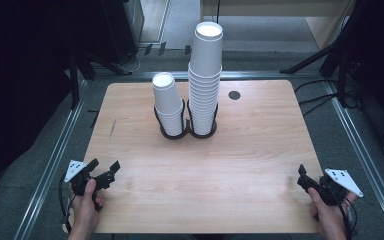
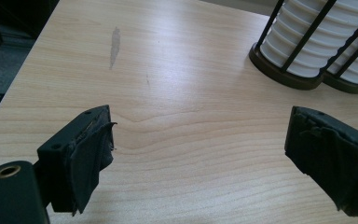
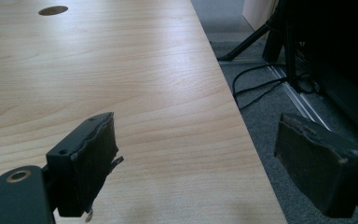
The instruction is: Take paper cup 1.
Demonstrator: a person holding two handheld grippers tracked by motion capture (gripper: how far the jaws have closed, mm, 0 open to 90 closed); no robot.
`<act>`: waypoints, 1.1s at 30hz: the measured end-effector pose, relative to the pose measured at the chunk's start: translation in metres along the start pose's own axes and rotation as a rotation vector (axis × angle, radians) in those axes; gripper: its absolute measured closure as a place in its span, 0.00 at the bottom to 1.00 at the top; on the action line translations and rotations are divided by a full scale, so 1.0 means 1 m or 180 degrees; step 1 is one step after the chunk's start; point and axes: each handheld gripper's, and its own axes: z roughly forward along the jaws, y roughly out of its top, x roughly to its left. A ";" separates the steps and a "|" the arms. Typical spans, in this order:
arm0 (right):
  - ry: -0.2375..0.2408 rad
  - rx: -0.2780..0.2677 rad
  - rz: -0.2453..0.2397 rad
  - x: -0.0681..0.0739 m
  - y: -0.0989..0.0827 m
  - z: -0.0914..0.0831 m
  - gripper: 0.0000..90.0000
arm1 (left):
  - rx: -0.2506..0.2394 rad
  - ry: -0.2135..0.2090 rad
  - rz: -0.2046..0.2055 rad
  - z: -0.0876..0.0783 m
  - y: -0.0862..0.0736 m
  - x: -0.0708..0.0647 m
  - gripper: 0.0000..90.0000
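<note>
A pale wood-grain bench (image 1: 240, 165) takes up the middle of the high view, with rounded corners and a small dark round hole (image 1: 234, 95) near its far edge, right of centre. A short dark scuff (image 1: 112, 129) marks the wood on the left half. Grey carpet floor (image 1: 40, 145) surrounds the bench, with metal rails (image 1: 55, 160) running along both sides; black stand legs and cables (image 1: 325, 97) lie at the upper right, and the room behind is dark.

At the upper centre of the high view stand two stacks of white paper cups, each in a black wire holder (image 1: 187, 131) whose two rings touch. The short stack (image 1: 167, 104) is on the left, the tall stack (image 1: 205, 75) just beside it on the right, rising well above it.

The left tool (image 1: 105, 169) sits at the lower left of the frame, over the near left corner of the bench, held in a hand (image 1: 86, 210); its jaws stand apart with nothing between them, released. In the left gripper view the holder's base (image 2: 284, 77) and the ribbed cups show at the upper right, well apart from the jaws.

The right tool (image 1: 307, 181) is at the lower right, at the bench's right edge, also released and empty, well apart from the cups. In the right gripper view one jaw hangs over the wood, the other over the carpet.
</note>
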 end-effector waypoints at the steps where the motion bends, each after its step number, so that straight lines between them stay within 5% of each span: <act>1: 0.0005 0.0001 0.0000 0.000 0.000 0.000 0.15 | 0.0000 -0.0002 0.0001 0.000 0.000 0.000 0.09; 18: -0.0002 0.0004 0.0015 0.000 0.000 0.000 0.15 | -0.0008 -0.0004 0.0000 0.000 0.000 0.000 0.09; 24: 0.0000 -0.0024 -0.0086 0.001 0.001 -0.002 0.14 | -0.0008 -0.0001 -0.0005 0.000 0.000 0.000 0.09; 29: 0.0178 -0.0018 -0.0083 0.002 0.005 -0.004 0.08 | -0.0016 -0.0016 -0.0065 -0.001 0.000 0.002 0.09; 33: 0.0125 -0.0060 -0.0112 0.010 0.015 -0.006 0.06 | -0.0018 -0.0014 -0.0074 -0.001 0.000 0.003 0.09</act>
